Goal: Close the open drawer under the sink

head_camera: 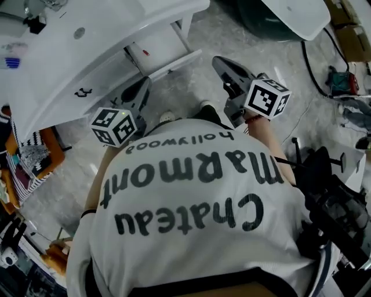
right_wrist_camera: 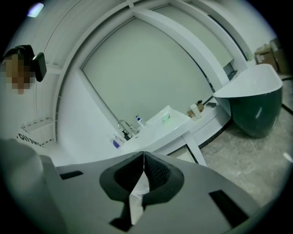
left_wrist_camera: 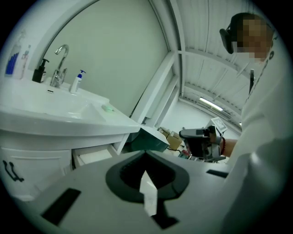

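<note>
The white sink cabinet (head_camera: 64, 64) fills the upper left of the head view, and its drawer (head_camera: 159, 55) stands pulled out below the counter. In the left gripper view the drawer (left_wrist_camera: 95, 155) shows as a gap under the basin (left_wrist_camera: 46, 107) with its tap (left_wrist_camera: 59, 64). My left gripper (head_camera: 141, 88) is shut and empty, pointing at the drawer from a short way off without touching it. To its right, over the floor, my right gripper (head_camera: 223, 65) is also shut and empty. The right gripper view shows the sink counter (right_wrist_camera: 158, 128) well ahead.
A dark green tub with a white rim (head_camera: 284, 17) stands at the right of the cabinet, also seen as the tub (right_wrist_camera: 256, 105). Cables (head_camera: 313, 72) trail over the grey floor at right. Black equipment (head_camera: 336, 203) sits at the person's right, striped cloth (head_camera: 29, 159) at left. Bottles (left_wrist_camera: 77, 82) stand by the tap.
</note>
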{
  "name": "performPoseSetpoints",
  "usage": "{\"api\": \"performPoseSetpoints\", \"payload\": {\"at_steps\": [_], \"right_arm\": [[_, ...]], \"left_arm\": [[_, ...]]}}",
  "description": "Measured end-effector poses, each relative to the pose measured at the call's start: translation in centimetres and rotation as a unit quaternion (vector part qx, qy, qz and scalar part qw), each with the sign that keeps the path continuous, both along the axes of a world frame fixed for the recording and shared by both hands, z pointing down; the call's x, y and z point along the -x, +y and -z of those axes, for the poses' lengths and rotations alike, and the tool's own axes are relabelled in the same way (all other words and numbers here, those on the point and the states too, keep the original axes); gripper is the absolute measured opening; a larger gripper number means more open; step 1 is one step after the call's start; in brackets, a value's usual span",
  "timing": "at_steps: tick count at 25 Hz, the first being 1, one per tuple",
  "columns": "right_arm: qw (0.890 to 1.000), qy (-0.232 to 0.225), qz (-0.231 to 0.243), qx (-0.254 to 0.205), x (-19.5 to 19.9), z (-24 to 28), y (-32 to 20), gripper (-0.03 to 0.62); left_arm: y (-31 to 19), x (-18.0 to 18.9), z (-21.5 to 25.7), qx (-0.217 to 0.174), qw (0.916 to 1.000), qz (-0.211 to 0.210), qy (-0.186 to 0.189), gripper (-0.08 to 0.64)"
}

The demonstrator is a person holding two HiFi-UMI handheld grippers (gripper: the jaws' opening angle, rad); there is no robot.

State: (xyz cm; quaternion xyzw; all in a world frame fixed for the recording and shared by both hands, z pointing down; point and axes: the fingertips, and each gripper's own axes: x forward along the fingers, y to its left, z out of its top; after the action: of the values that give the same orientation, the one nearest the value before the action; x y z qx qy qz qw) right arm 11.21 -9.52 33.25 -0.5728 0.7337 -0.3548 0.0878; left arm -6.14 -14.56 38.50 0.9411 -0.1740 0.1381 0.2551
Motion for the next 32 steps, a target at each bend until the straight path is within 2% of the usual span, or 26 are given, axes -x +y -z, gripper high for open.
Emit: {"api": "performPoseSetpoints", "payload": {"at_steps": [4,9,16,20,23,26,32], "right_arm": [[0.997,0.015,0.071,0.008,-0.3,-0.9,-1.7,0.012],[0.988,0.012,0.151,0.029,-1.1,-4.0,-2.7,0.012],[0.970,-0.015,0.234,0.068,-2.9,-10.3,-2.8,0.012],[0.956,0.013,0.285,0.069,-4.3,-14.6,-2.8,0.012],[0.950,0.027,0.303,0.076,-5.0,-17.8,-3.0,0.012],[0.946,0.013,0.309,0.098,-5.1,-21.0,-2.5,0.012],[0.944,-0.015,0.300,0.137,-4.7,-25.6,-1.7,0.012]], "left_arm": [[0.4,-0.6,-1.8,-0.001,0.9980,0.059,-0.023,0.008],[1.1,-2.7,-5.8,0.017,0.9895,0.136,-0.045,0.008],[0.4,-4.8,-12.0,0.010,0.9696,0.225,-0.096,0.009],[0.3,-6.1,-15.8,0.023,0.9568,0.269,-0.107,0.008],[-0.3,-6.8,-18.4,0.025,0.9501,0.290,-0.111,0.009],[-0.6,-7.0,-21.2,0.035,0.9456,0.302,-0.115,0.009],[-2.1,-6.7,-27.0,0.058,0.9433,0.299,-0.131,0.011]]}}
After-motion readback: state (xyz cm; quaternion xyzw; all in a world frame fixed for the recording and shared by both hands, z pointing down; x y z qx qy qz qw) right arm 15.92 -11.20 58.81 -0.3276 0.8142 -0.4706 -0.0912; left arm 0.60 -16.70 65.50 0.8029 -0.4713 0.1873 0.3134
